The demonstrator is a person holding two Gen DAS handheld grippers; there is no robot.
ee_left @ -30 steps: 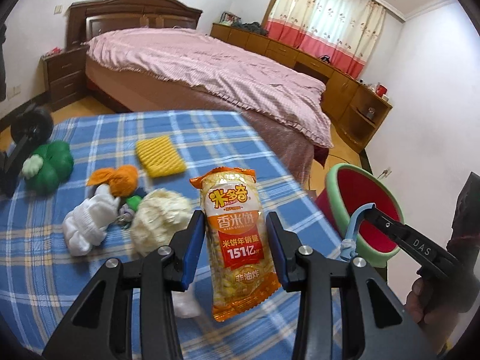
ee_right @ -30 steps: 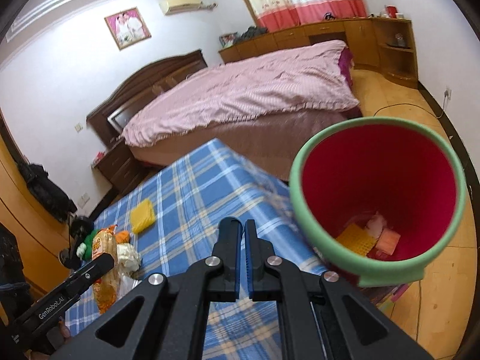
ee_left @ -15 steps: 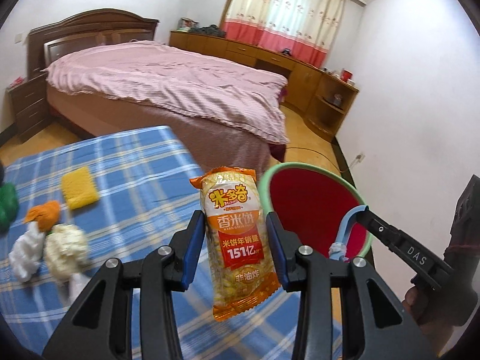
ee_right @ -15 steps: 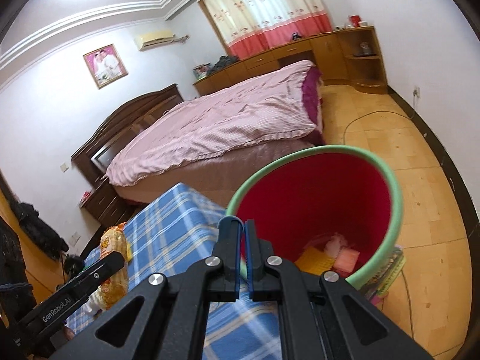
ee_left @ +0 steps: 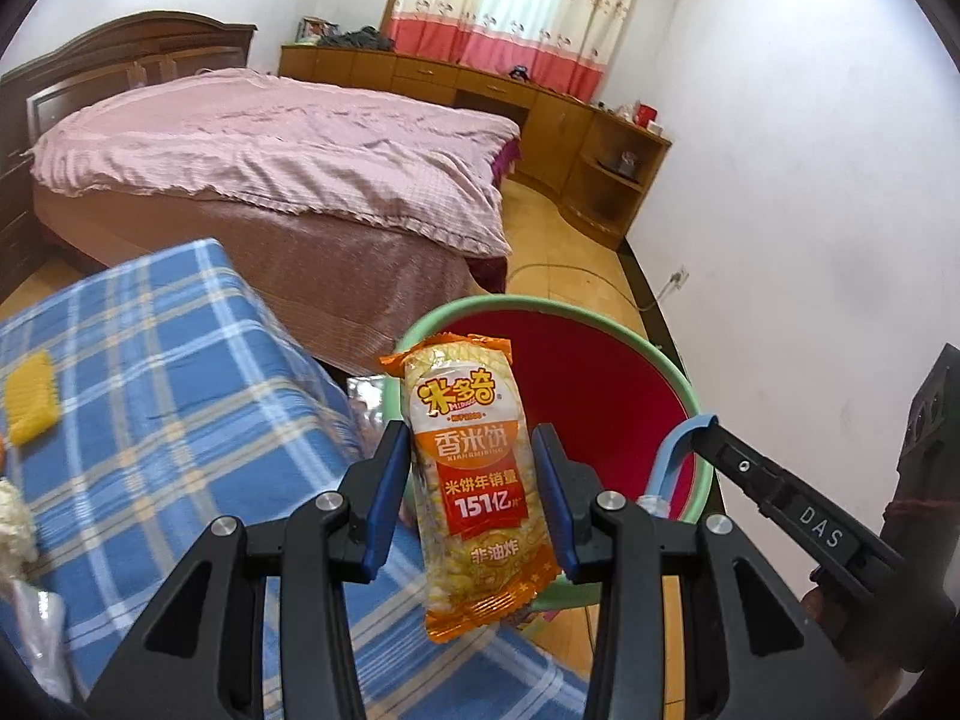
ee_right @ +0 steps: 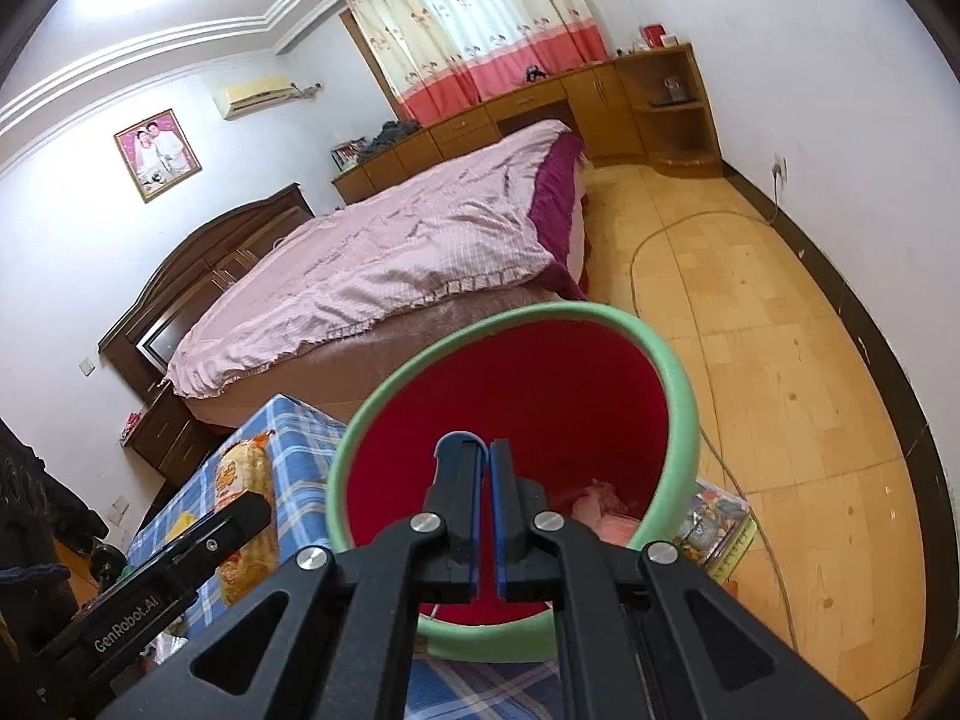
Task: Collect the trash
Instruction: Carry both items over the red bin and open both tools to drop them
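Note:
My left gripper (ee_left: pixel 471 450) is shut on an orange rice-cracker snack packet (ee_left: pixel 474 492), held upright just over the near rim of the red bin with a green rim (ee_left: pixel 684 384). The packet also shows in the right wrist view (ee_right: pixel 243 474), beside the bin (ee_right: pixel 678 372). My right gripper (ee_right: pixel 485 450) is shut on the bin's near rim and tilts the bin towards the table; a thin blue piece sits between its pads. It also shows in the left wrist view (ee_left: pixel 684 438). Pink and pale scraps (ee_right: pixel 600 501) lie inside the bin.
The blue plaid table (ee_left: pixel 150 396) holds a yellow sponge-like piece (ee_left: pixel 30 399) and a pale crumpled wad (ee_left: pixel 12 522) at the left. A pink bed (ee_left: pixel 270 162) stands behind. A cable (ee_right: pixel 654 240) runs over the wooden floor. Printed paper (ee_right: pixel 714 525) lies under the bin.
My left gripper has swung right with the snack packet, from over the table's trash to the bin's rim. The right gripper has brought the bin closer and tilted it.

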